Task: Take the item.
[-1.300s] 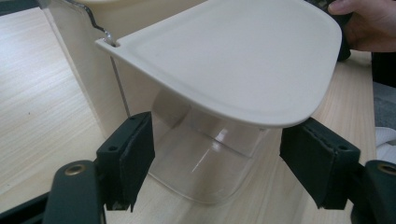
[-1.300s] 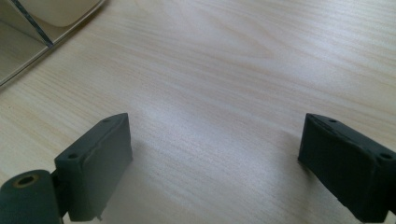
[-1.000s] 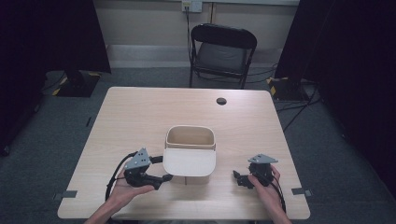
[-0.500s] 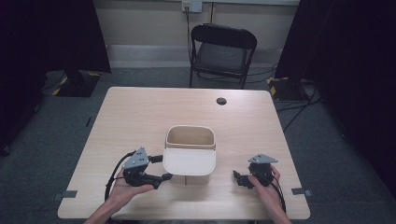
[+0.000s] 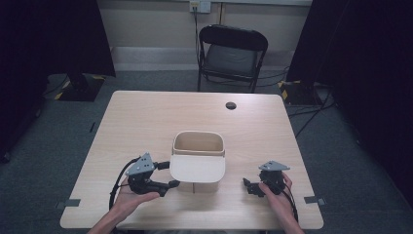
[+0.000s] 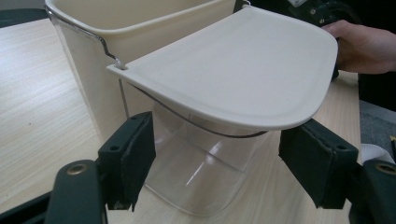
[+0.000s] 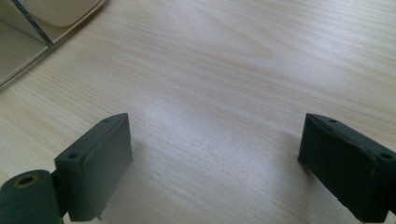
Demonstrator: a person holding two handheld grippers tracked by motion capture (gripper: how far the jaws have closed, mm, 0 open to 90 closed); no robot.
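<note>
A cream bin (image 5: pixel 198 142) stands near the middle of the table, its flat cream lid (image 5: pixel 197 169) jutting out level toward the front edge. My left gripper (image 5: pixel 169 174) sits at the lid's left front corner, open. In the left gripper view the open left gripper (image 6: pixel 224 163) has its jaws wide apart just under the lid (image 6: pixel 233 70), on either side of a clear plastic part (image 6: pixel 201 179) below it and touching nothing. My right gripper (image 5: pixel 248 186) rests open on the table to the right of the bin. The right gripper (image 7: pixel 215 163) holds nothing over bare wood.
The bin's wall (image 6: pixel 88 46) carries a wire handle (image 6: pixel 105 46). A small black round thing (image 5: pixel 231 105) lies near the table's far edge. A black folding chair (image 5: pixel 231 53) stands behind the table. The table's front edge (image 5: pixel 195 228) runs close under both hands.
</note>
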